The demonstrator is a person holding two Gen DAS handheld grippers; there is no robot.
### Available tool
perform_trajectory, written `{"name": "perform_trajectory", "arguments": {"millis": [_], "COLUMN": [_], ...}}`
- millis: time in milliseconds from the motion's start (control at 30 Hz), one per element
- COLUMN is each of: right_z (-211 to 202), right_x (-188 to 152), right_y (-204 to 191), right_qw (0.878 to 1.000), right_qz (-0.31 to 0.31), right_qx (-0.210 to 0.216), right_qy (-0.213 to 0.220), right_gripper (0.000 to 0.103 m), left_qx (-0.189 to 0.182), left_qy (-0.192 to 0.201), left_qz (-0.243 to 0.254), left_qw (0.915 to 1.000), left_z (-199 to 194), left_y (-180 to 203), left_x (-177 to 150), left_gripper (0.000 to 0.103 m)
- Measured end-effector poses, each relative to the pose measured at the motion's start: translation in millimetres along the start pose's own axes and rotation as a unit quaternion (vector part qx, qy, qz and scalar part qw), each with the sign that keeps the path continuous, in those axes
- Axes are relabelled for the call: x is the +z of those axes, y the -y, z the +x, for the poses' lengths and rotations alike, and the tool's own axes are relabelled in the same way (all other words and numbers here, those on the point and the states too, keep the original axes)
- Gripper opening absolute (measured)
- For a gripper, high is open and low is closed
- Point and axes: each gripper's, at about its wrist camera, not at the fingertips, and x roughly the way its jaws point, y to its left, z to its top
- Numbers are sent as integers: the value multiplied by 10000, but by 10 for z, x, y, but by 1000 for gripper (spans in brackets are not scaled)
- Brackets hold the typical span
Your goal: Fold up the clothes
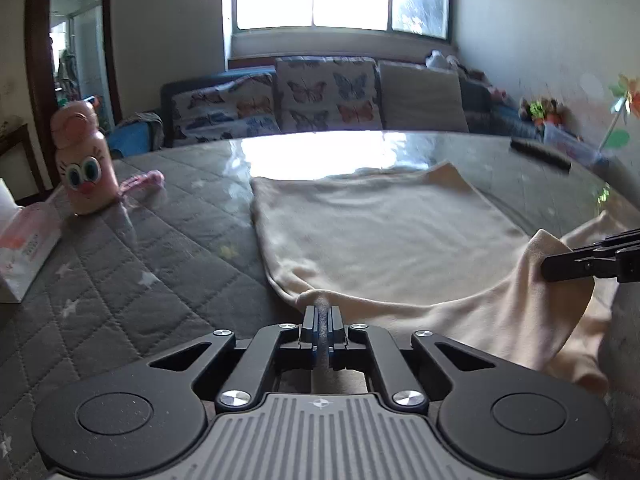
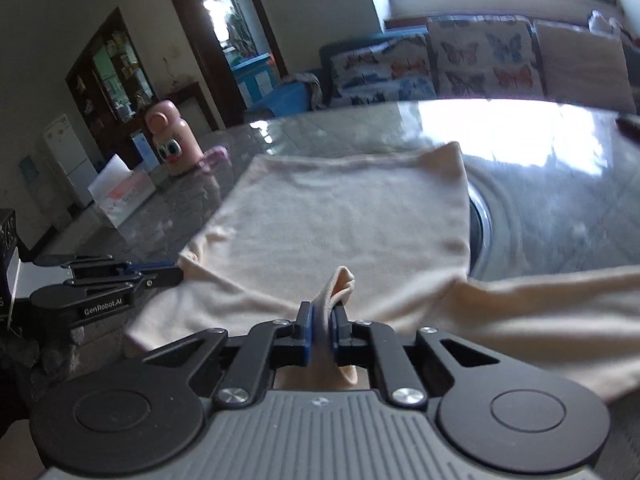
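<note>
A cream garment (image 1: 384, 232) lies spread on the quilted grey table cover (image 1: 132, 264), partly over a glass turntable. My left gripper (image 1: 322, 312) is shut on the garment's near left edge, a small roll of cloth pinched between its pads. In the right wrist view my right gripper (image 2: 323, 312) is shut on a raised fold of the same garment (image 2: 344, 216) near its front edge. The right gripper (image 1: 560, 266) shows at the right edge of the left wrist view, lifting a peak of cloth. The left gripper (image 2: 168, 274) appears at the left, gripping the garment's corner.
A pink cartoon bottle (image 1: 82, 160) stands at the table's left with a pink cloth strap (image 1: 144, 182) beside it. A tissue pack (image 1: 24, 248) lies near the left edge. A dark remote (image 1: 540, 154) rests far right. A sofa with butterfly cushions (image 1: 328, 96) is behind.
</note>
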Motion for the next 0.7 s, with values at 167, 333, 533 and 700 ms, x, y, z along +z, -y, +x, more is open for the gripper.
{"name": "perform_trajectory", "arguments": {"millis": [167, 333, 533, 700], "right_z": [-14, 297, 162, 339], "right_x": [127, 61, 54, 126], "right_y": [-32, 125, 31, -172], "right_qw": [9995, 9994, 9984, 9965], "right_qz": [-119, 44, -346, -810], "right_qx": [25, -278, -441, -203], "right_qy": [298, -204, 67, 46], "right_gripper": [8, 16, 22, 22], "left_qx": [103, 155, 242, -3], "left_qy": [32, -237, 141, -43], "left_qz": [-240, -308, -106, 84], "left_qw": [9997, 9991, 9996, 10000], "left_z": [2, 110, -86, 116], "left_y": [-128, -172, -134, 3], "left_x": [12, -7, 115, 123], "left_gripper": [5, 11, 14, 13]}}
